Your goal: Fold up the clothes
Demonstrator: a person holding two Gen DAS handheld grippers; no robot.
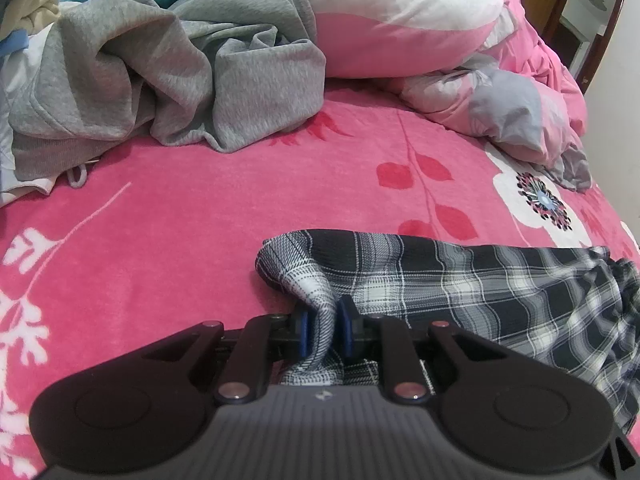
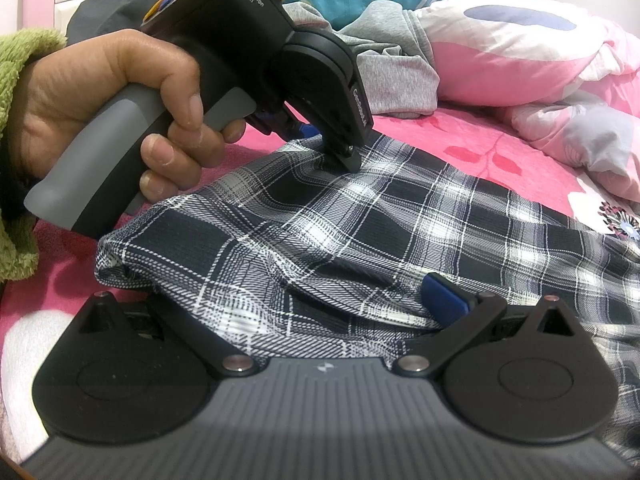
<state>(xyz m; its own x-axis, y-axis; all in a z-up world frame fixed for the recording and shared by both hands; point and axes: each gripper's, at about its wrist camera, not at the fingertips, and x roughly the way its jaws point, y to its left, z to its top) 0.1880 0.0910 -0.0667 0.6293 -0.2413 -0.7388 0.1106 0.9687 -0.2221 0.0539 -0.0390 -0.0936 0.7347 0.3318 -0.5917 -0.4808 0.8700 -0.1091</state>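
A black-and-white plaid garment lies on the pink floral bed cover. My left gripper is shut on a bunched edge of the plaid cloth near its left end. In the right wrist view the plaid garment fills the middle, and the left gripper, held by a hand, pinches its far edge. My right gripper stands wide open with the near edge of the cloth draped between its arms; only the right blue pad shows, the left one is hidden under cloth.
A crumpled grey sweatshirt lies at the back left of the bed, with more clothes behind it. A pink and white quilt is heaped at the back right. A wooden nightstand stands beyond the bed.
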